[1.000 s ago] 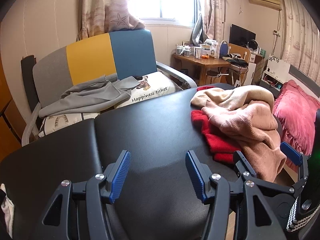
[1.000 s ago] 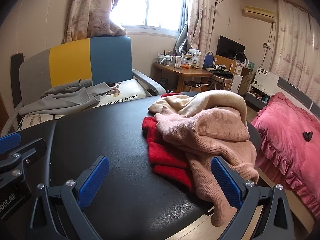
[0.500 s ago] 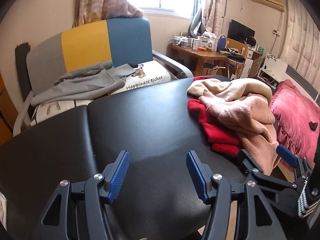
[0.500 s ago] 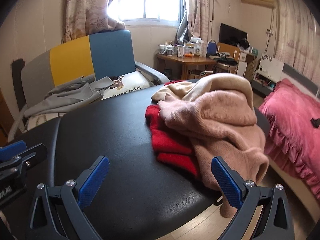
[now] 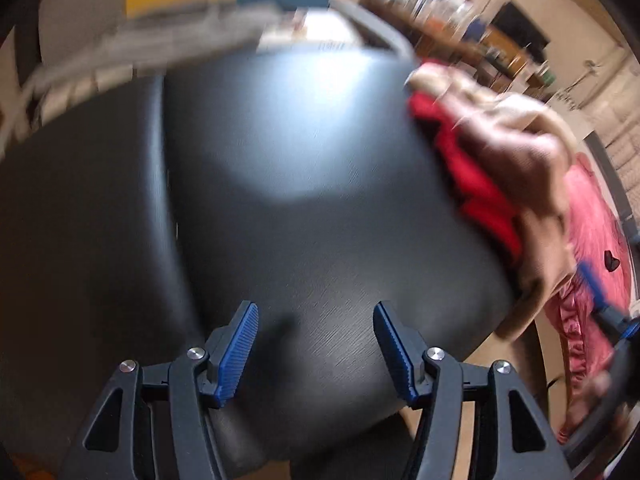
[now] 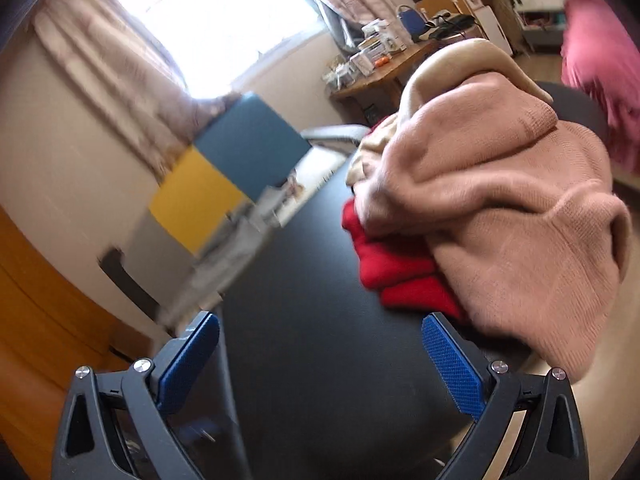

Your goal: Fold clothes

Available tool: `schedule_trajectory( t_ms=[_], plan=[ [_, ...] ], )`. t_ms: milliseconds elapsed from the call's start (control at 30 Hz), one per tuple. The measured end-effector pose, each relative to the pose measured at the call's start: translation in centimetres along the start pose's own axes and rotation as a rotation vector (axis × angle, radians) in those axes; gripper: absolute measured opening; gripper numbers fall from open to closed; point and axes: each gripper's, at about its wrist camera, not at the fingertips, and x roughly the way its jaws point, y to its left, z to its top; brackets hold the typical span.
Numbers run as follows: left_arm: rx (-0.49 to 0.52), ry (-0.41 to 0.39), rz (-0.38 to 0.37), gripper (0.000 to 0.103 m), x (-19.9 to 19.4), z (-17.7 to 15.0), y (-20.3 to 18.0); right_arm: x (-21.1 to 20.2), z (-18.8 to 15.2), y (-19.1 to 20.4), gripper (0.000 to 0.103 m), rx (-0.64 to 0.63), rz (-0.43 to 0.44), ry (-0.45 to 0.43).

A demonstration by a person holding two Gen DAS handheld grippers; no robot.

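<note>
On black padded table (image 5: pixel 312 168), far right side: heaped clothes (image 6: pixel 500 208), pink sweater over red. Left gripper (image 5: pixel 316 344) spread, empty, well apart from heap. Right gripper (image 6: pixel 320 356) spread, empty, heap just beyond its right finger.

Left gripper (image 5: pixel 315 346) tilted steeply down, jaws apart, right gripper (image 6: pixel 320 360) rolled, jaws wide

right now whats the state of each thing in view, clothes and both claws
pink sweater: crumpled, unfolded, on top of the pile, one end drooping over the table edge
red garment: bunched, partly under the pink sweater
cream garment: heaped at the far side of the pile
left claw: open, empty, over bare black table
right claw: open, empty, near the pile
</note>
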Motion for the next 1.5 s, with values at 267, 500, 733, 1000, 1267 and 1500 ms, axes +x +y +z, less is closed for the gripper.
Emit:
schedule_trajectory(
  t_ms=[267, 500, 733, 1000, 1267, 1500],
  plan=[
    [-0.016, -0.043, -0.051, 0.063, 0.5, -0.2, 2.8, 2.4, 9.8, 1.3, 0.085, -0.111, -0.016, -0.075],
    [0.041, -0.145, -0.051, 0.076, -1.0, 2.5, 2.4, 8.7, 19.4, 0.3, 0.065, -0.12, -0.185, -0.083],
    [0.067, -0.136, -0.085, 0.077, -0.6, 3.9, 2.1, 17.8, 23.5, -5.3, 0.047, 0.007, -0.431, 0.053],
    [0.045, -0.058, -0.065, 0.076, 1.7, 3.5, 3.4, 20.8, 25.3, -4.0, 0.013, -0.2, -0.602, 0.052],
    [-0.024, -0.141, -0.008, 0.076, 0.5, 4.3, 5.3, 19.2, 25.8, 7.7, 0.011, -0.51, -0.379, -0.071],
    [-0.131, -0.204, 0.04, 0.076, -1.9, 4.2, 8.7, 16.8, 15.0, 19.5, 0.0, -0.719, 0.006, -0.096]
  ],
)
